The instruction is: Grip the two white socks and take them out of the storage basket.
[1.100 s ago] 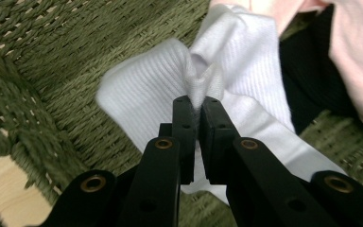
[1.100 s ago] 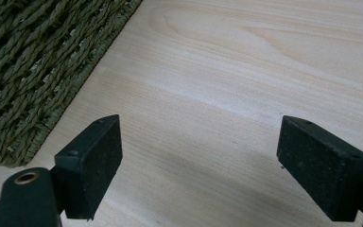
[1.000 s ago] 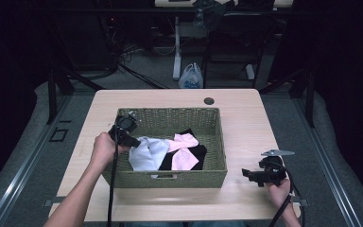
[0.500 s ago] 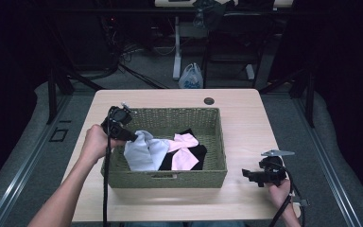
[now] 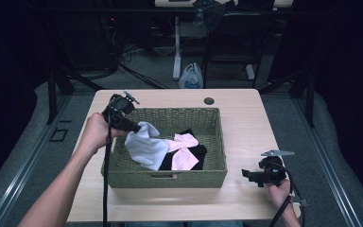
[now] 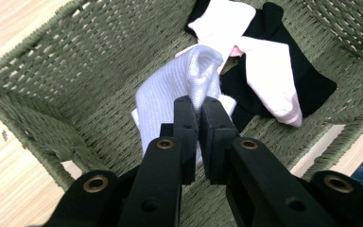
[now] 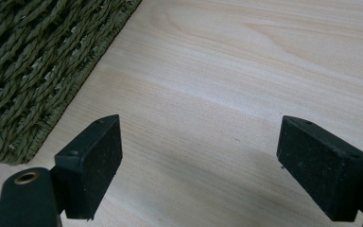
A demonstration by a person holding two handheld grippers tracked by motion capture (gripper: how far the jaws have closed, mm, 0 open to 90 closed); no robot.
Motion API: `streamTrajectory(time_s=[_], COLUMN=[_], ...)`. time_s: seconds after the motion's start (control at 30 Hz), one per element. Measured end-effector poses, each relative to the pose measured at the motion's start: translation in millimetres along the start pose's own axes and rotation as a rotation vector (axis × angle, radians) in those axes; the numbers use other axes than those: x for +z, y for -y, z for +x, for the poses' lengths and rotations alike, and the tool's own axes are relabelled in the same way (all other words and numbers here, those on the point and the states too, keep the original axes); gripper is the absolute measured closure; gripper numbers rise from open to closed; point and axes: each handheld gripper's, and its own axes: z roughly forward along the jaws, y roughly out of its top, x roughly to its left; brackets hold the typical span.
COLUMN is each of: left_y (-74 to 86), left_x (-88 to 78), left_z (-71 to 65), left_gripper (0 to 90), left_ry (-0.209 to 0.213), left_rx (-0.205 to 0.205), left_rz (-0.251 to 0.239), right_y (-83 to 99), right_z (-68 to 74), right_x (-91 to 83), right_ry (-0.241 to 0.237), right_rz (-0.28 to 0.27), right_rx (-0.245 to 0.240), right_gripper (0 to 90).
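**White cloth pinched at the basket's left end**

High view: the left claw (image 5: 133, 126) sits above the left rim of the green woven basket (image 5: 170, 176), gripped by the person's left hand (image 5: 93, 134), and it clamps one corner of a white cloth (image 5: 144, 146). The cloth hangs from that corner, and its lower part drapes onto the pile inside the basket. Beside it lie a pink cloth (image 5: 183, 150) and a black cloth (image 5: 193, 156), the pink one lying over the black. The basket stands in the middle of the pale wooden surface (image 5: 246, 123). The right claw (image 5: 246, 175) rests low on the surface just to the right of the basket's near corner, held by the right hand (image 5: 280, 191) (a cable trails from it toward the near edge).

Left gripper view: the two black jaws are pressed together on a bunched fold of the white cloth (image 6: 189, 82), which rises out from between them and falls back toward the basket floor. The basket (image 6: 66, 80) wall shows behind it, and the pink cloth (image 6: 264, 71) and black cloth (image 6: 312, 80) lie farther along the bottom.

Right gripper view: the jaws stand wide apart with bare wood of the surface (image 7: 227, 85) between them. A corner of the basket (image 7: 33, 61) sits at the upper left, apart from the nearer jaw.
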Motion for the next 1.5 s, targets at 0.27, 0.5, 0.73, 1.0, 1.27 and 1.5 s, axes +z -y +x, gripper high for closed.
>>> streamTrajectory(time_s=[0.27,0.5,0.73,1.0,1.27,1.5], left_y=[-10.3,-18.0,-20.4,-25.3,-27.6,-20.7], left_x=[-14.5,-26.3,-41.7,-59.3,-80.1,-100.9], left_z=[4.7,7.8,17.2,23.7,24.6,32.4], left_gripper=[86.6,86.7,86.6,86.6,86.8,86.8], left_ry=[0.007,-0.003,-0.004,-0.011,-0.040,-0.071], left_rx=[0.000,0.003,-0.010,-0.024,-0.025,-0.050], left_rz=[-0.020,-0.017,-0.025,-0.054,-0.065,-0.085], right_y=[1.1,0.4,0.5,0.4,1.3,1.1], right_z=[-1.8,-1.5,-3.0,-2.8,-2.7,-2.8], right_x=[-1.6,-1.4,-0.1,0.1,2.2,2.4], right_ry=[-0.006,-0.004,-0.011,-0.011,-0.028,-0.028], right_rz=[0.000,0.004,0.002,0.006,0.024,0.024], right_rx=[0.003,-0.003,0.009,0.007,0.014,0.013], right_gripper=[14.6,14.6,14.6,14.6,14.6,14.6])
